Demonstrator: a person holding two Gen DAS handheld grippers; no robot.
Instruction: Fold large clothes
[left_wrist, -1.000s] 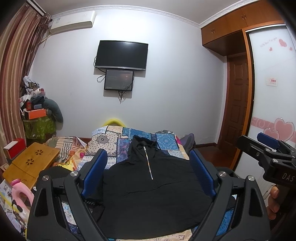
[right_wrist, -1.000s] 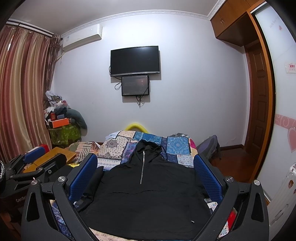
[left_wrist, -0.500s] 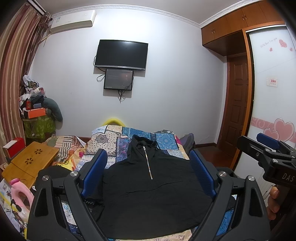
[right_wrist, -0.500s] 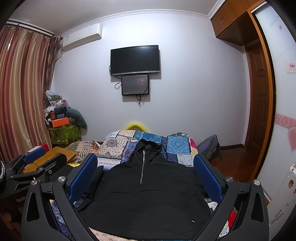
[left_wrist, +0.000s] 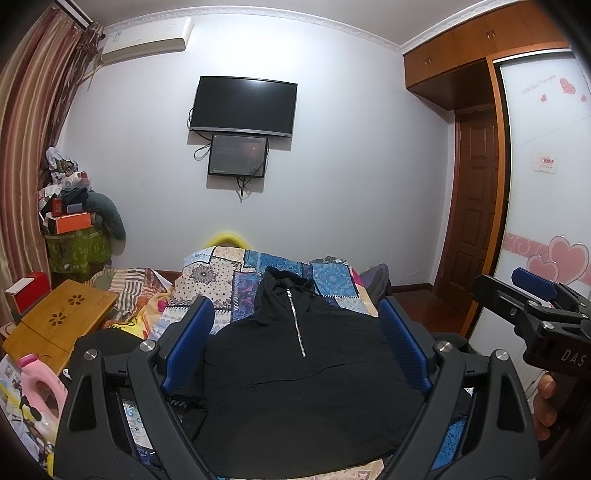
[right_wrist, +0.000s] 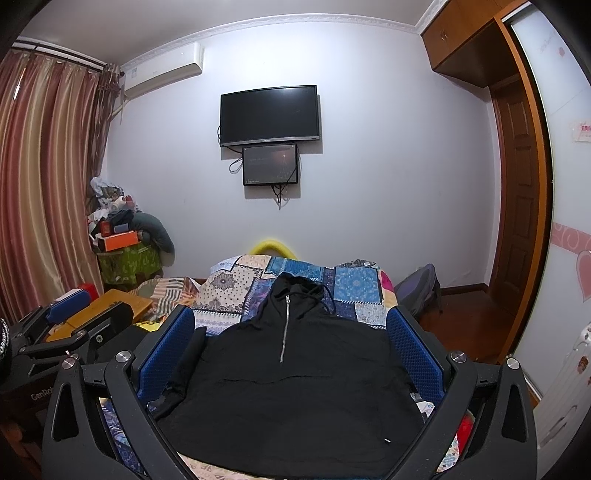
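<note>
I am looking into a home bedroom: a bed (right_wrist: 354, 291) under a patchwork quilt is filling the middle of the room, and striped curtains (right_wrist: 40, 184) are hanging down the left side. A flat television (right_wrist: 269, 114) and an air conditioner (right_wrist: 162, 70) are sitting high on the white wall, while a wardrobe door with pink heart stickers (left_wrist: 546, 206) and a wooden door (left_wrist: 474, 206) are lining the right. Household clutter (right_wrist: 118, 229) is piling up in the corner.
</note>
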